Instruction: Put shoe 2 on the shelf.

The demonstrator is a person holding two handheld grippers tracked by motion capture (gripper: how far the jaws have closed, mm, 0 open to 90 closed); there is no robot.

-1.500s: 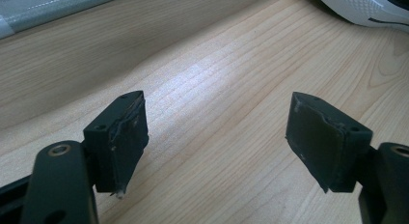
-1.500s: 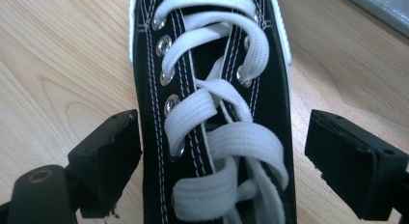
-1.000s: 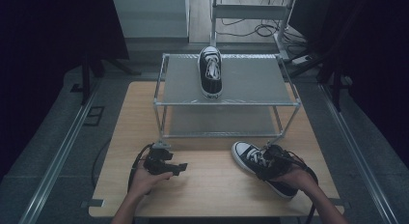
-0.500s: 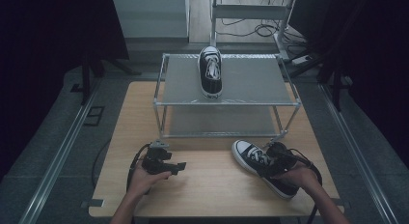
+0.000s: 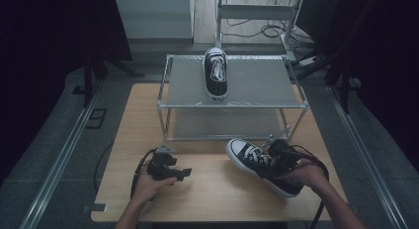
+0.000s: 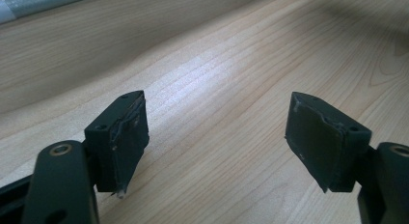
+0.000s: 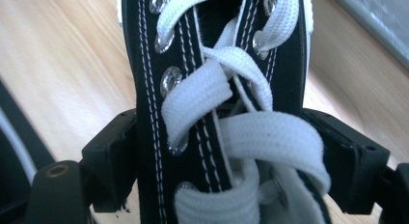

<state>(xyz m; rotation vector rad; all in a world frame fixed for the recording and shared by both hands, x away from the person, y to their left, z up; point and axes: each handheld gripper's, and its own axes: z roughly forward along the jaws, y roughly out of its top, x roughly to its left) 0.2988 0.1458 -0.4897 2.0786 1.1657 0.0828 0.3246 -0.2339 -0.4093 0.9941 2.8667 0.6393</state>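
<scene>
**Right gripper clamped on sneaker in front of rack; left gripper idle**

Surroundings: A metal rack [image 5: 232,106] with two grey shelves stands at the far half of the table [image 5: 217,194]. A second sneaker [image 5: 216,73] sits on the rack's top shelf, toe toward the person, well apart from the work. The rack's front right leg stands just beyond the gripped sneaker; nothing lies between the grippers.

Surface and room: The table is pale wood with visible grain, bare in front of the rack. Grey floor surrounds it, with metal rails on both sides and cables beyond the rack. The room's edges are dark.

Task item: The sneaker [image 5: 262,165] lies in front of the rack's right end, its toe pointing toward the rack's middle. It is black canvas with white laces, white stitching, metal eyelets and a white toe cap and sole.

Tools: The right gripper [image 5: 282,157] holds the sneaker across its laced upper, one jaw pressed on each side. The left gripper [image 6: 217,147] rests low over bare wood in front of the rack's left end, jaws wide apart and holding nothing.
</scene>
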